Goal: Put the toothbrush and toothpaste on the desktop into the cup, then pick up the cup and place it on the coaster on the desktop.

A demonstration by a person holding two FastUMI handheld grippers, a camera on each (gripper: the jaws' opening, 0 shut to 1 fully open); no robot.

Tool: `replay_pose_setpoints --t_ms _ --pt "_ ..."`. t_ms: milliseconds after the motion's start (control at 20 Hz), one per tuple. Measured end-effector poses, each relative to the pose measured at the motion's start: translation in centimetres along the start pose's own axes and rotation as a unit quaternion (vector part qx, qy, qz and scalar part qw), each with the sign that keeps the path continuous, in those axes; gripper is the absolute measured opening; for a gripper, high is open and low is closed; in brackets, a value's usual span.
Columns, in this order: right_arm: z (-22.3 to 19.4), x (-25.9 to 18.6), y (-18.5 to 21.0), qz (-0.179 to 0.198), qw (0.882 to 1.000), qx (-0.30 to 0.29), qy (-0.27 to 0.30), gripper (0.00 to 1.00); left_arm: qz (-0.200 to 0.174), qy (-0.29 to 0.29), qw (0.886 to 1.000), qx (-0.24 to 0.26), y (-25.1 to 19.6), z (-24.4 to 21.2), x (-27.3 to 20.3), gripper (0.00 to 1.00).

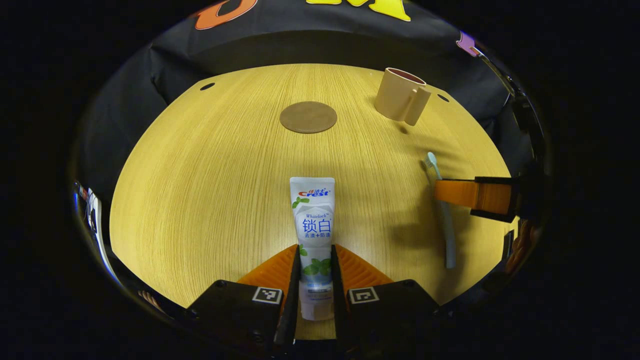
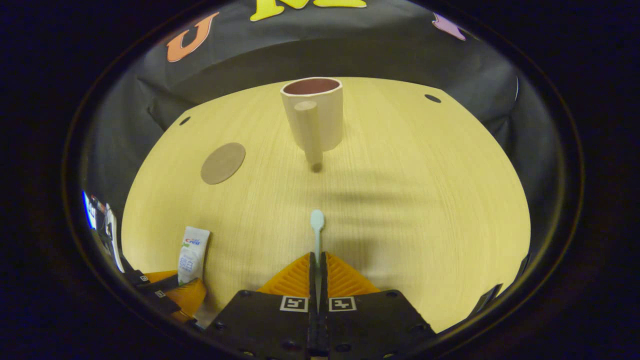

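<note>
Left gripper view: toothpaste (image 1: 313, 220) is clamped between the fingers of the left tool (image 1: 315, 265) at 6 o'clock; cup (image 1: 401, 95) at 1 o'clock, coaster (image 1: 308, 117) at 12.

Right gripper view: toothbrush (image 2: 317, 225) is pinched by the right tool (image 2: 317, 270); cup (image 2: 313, 114) is empty at 12 o'clock. Both insertions and the cup transfer are judged outstanding.

Bright even overhead light, soft shadows on the desktop (image 1: 225, 165), strong fisheye edge curvature.

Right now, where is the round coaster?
In the left gripper view the coaster lies flat near the wooden table's far edge, left of the beige cup and straight beyond the toothpaste tube.
</note>
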State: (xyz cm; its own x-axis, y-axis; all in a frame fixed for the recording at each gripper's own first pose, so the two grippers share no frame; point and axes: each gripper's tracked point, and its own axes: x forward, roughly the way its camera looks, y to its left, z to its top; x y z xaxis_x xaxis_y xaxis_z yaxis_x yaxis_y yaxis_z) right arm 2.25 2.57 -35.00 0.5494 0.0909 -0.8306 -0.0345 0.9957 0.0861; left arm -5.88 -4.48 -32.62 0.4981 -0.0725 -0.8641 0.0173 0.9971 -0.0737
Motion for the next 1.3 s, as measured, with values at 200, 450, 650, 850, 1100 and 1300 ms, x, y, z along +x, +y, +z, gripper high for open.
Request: replay_pose_setpoints --t_ms 200,450,650,850,1100,1300 --pt "1.1 -1.5 0.0 0.004 1.0 0.0 -0.023 0.0 -0.001 -0.009 1.0 -0.003 0.3 0.3 -1.1 0.34" --pt "4.3 -4.6 0.4 0.008 0.997 0.006 -0.071 0.0 -0.005 -0.029 1.0 -0.009 0.4 1.6 -2.7 0.34" --pt "10.2 -7.4 1.5 0.013 0.991 0.011 -0.136 0.0 -0.002 -0.042 0.999 -0.009 0.6 3.0 -3.5 0.34" --pt "17.8 -10.5 3.0 0.02 0.976 0.005 -0.217 0.0 -0.003 -0.067 0.998 -0.01 0.9 5.4 -4.6 0.34" --pt "25.2 -12.3 4.7 0.028 0.949 -0.021 -0.313 0.0 -0.011 -0.082 0.996 -0.029 1.1 7.2 -4.9 0.35" --pt "29.9 -12.7 5.5 0.04 0.92 -0.026 -0.389 0.0 -0.004 -0.094 0.995 -0.035 2.0 8.1 -4.2 0.34"
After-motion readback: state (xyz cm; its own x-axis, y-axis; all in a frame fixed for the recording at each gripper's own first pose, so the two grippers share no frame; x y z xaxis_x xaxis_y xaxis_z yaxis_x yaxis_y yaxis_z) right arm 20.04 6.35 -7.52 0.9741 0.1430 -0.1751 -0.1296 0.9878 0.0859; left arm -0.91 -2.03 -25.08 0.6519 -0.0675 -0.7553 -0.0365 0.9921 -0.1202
